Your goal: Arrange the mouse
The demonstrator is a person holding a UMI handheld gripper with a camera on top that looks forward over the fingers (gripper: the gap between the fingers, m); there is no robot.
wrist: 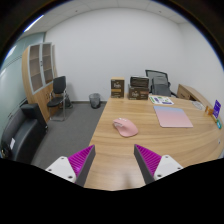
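White walls and grey carpet frame an office room, with a long wooden table [150, 135] filling the near part of the scene. On the table, a pink mouse [125, 127] lies by itself on bare wood, toward the table's left edge and about midway along its length. Just beside it, toward the table's right side, a pink mouse pad [173, 118] lies flat, and the mouse is clearly off it, a strip of wood showing between the two. Farther along, near the far end of the table, sit two small boxes [128, 88] and some papers [161, 99], too small to read. An office chair [157, 80] stands beyond the far end, another chair [58, 93] waits by a wooden cabinet [38, 68] at the left wall, and a small bin [95, 100] rests on the carpet.

The gripper [115, 160] hangs above the near end of the table with its fingers spread wide apart and nothing between them; the mouse sits well ahead of the fingertips, beyond them.

As a judgement, the task is barely begun: the mouse is untouched and not yet on the pad. What is left appears to be the whole job, namely reaching forward, closing on the mouse, and setting it squarely where it belongs, most likely on the pad.
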